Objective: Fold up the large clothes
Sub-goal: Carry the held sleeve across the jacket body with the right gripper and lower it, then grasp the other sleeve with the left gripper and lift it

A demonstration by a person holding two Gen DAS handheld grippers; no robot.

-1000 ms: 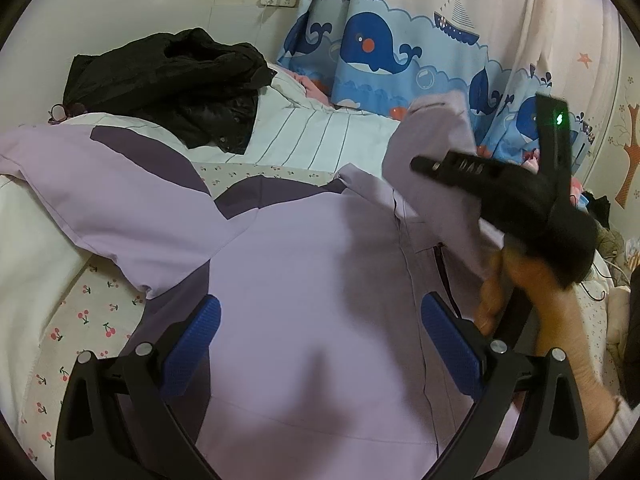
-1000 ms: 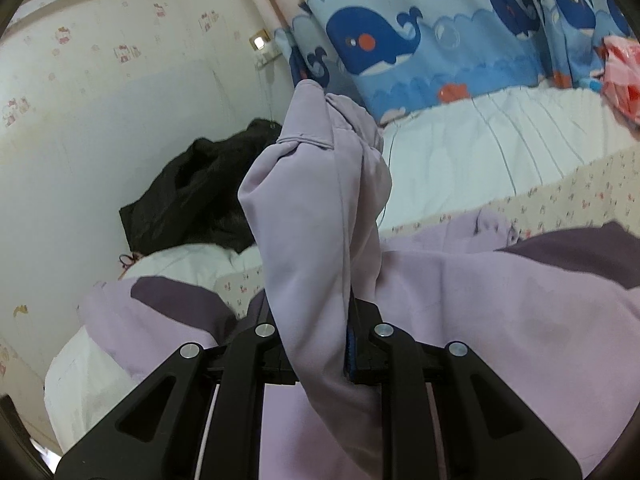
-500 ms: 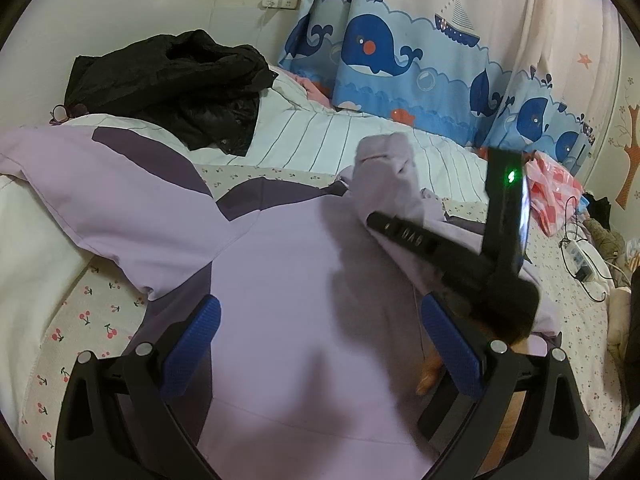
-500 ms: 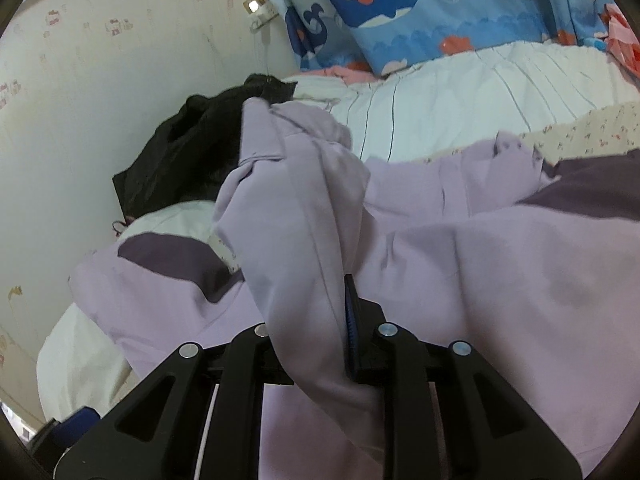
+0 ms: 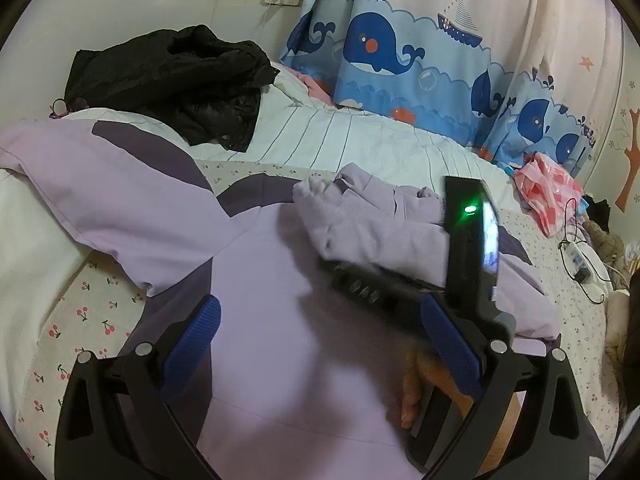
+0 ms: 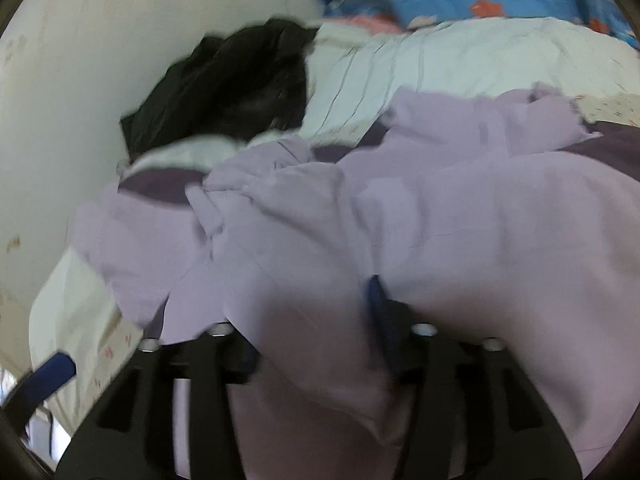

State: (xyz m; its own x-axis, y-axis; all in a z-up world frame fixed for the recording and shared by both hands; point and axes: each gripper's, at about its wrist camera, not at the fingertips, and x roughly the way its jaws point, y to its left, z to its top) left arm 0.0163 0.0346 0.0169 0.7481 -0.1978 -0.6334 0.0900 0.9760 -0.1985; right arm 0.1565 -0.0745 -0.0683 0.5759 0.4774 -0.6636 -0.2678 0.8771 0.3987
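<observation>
R gripper [image 6: 312, 320] jaws just opening, sleeve [image 5: 372, 224] laid between them on jacket [image 5: 272, 320] front; L gripper [image 5: 316, 344] open, empty; next: far sleeve.

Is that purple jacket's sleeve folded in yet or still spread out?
Folded in: the near sleeve lies bunched across the jacket front, while the far sleeve stays spread flat on the bed.

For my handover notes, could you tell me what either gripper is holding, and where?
Nothing: the right gripper has just been opening, its sleeve lying loose between its fingers.
</observation>
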